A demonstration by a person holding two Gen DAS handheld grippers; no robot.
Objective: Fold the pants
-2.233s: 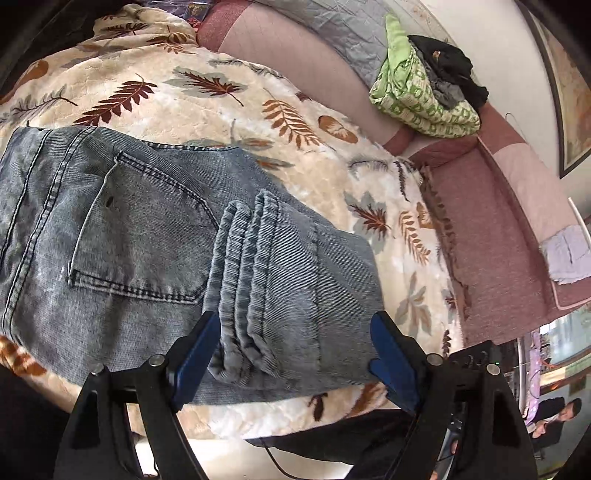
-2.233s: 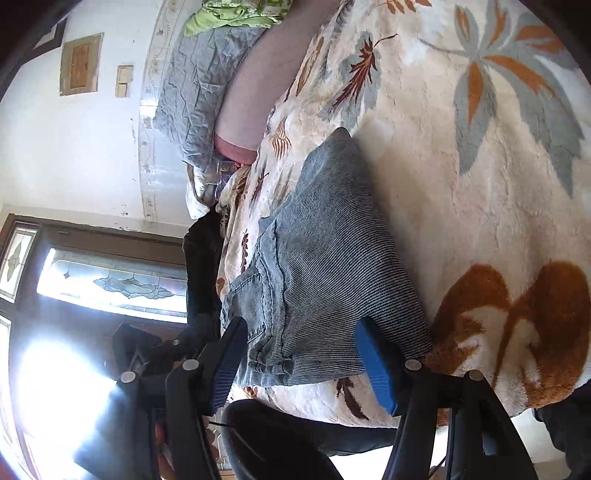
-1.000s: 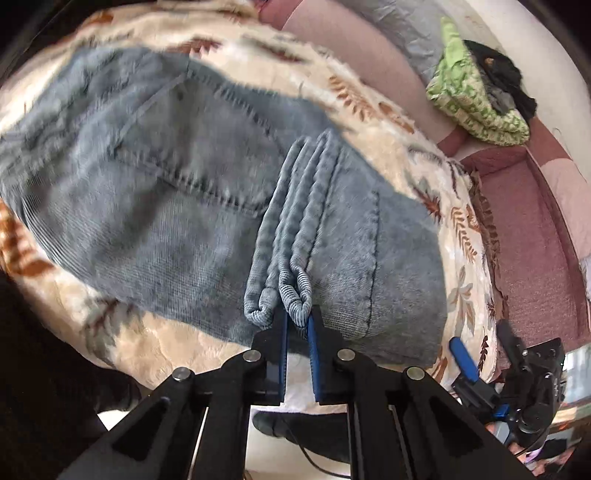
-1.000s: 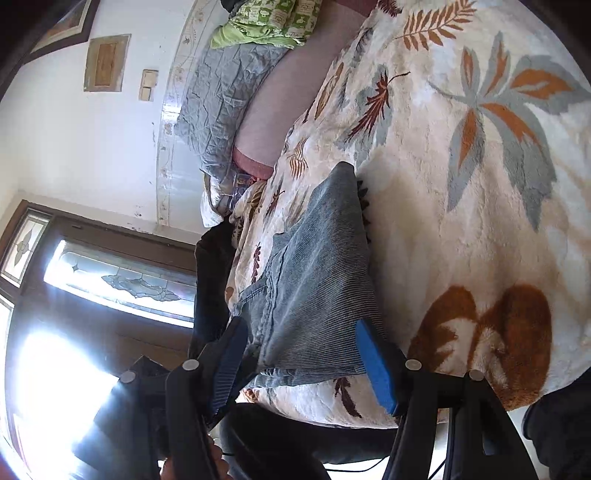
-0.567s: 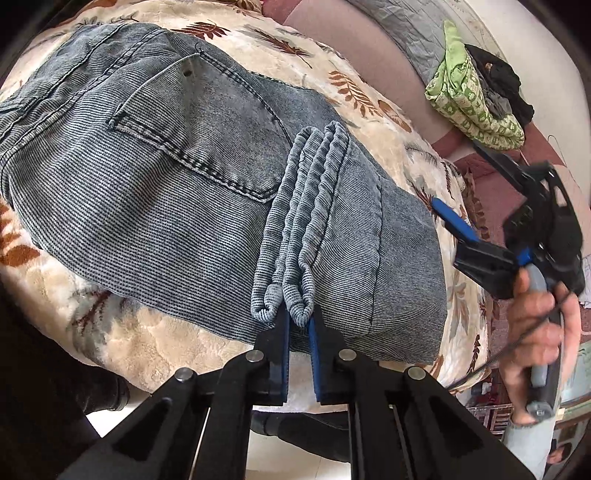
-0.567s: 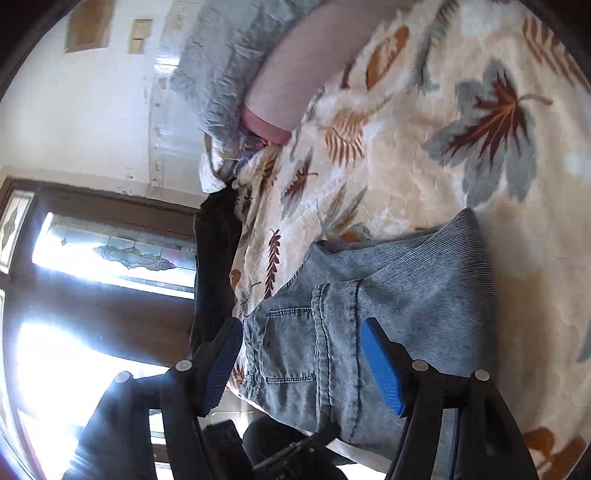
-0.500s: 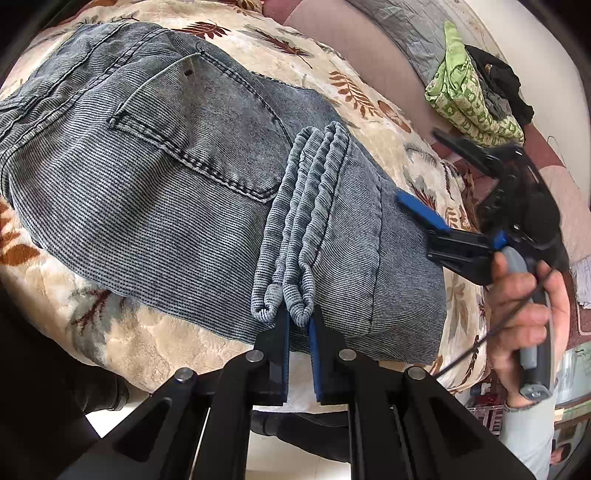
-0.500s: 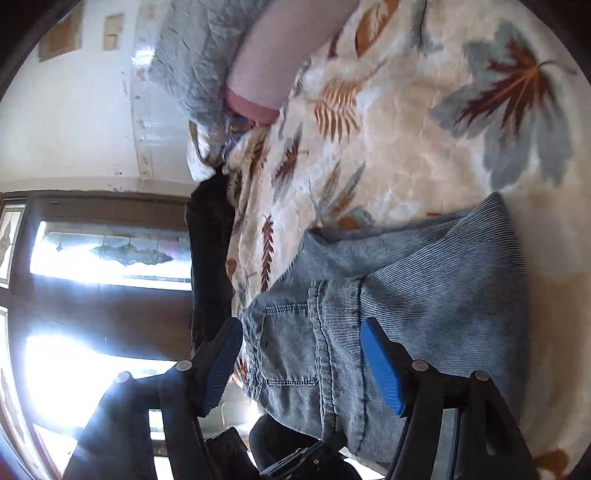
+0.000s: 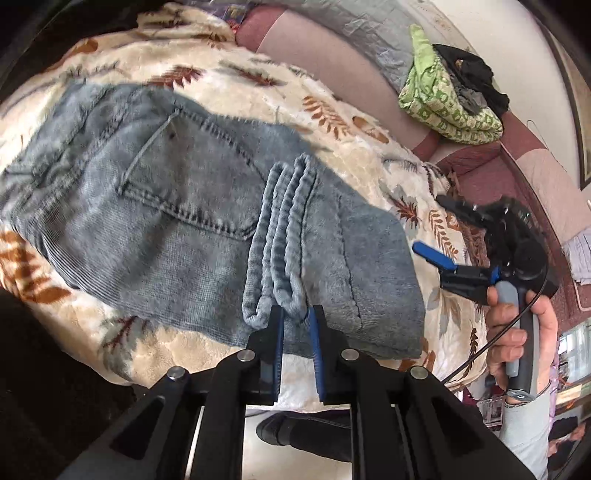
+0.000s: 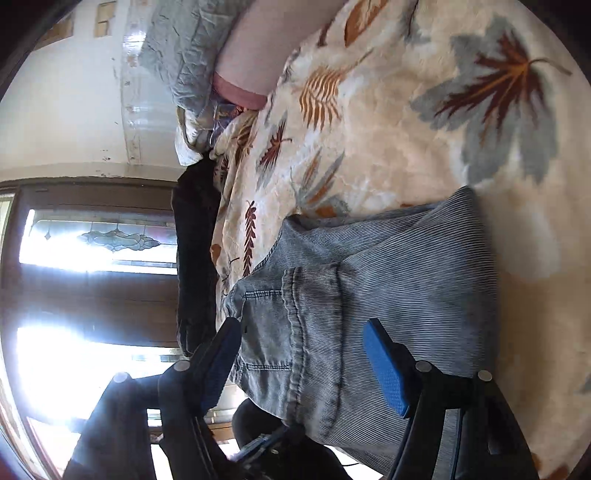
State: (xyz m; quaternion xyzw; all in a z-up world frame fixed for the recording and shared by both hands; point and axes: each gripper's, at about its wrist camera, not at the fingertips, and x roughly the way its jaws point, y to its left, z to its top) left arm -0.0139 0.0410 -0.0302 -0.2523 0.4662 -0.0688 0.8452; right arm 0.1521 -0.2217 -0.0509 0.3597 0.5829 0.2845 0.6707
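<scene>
A: Where are the faded blue denim pants [image 9: 192, 221]?

B: They lie folded on the cream plush blanket with rust and grey leaves [image 9: 258, 88], near its front edge, back pocket up on the left. Their bunched leg hems [image 9: 280, 236] run as a ribbed ridge across the middle toward the near edge.

A: And the left gripper [image 9: 295, 334]?

B: Its blue-padded jaws stand almost together at the near end of that ridge, one hem loop pinched between them.

A: The right gripper [image 9: 443, 236]?

B: It hangs off the right end of the pants, over the blanket, in a person's hand [image 9: 517, 328]. Its jaws are opening and nothing sits between them; from its own camera the pants show below, untouched.

A: What else is around?

B: A green patterned cloth bundle [image 9: 443, 99] with a dark garment [image 9: 469, 74] on it rests far right on the pink-maroon sofa back [image 9: 332, 59], beside a grey quilted cushion [image 9: 354, 22]. A dark shoe [image 9: 273, 430] shows on the floor below the blanket's edge
</scene>
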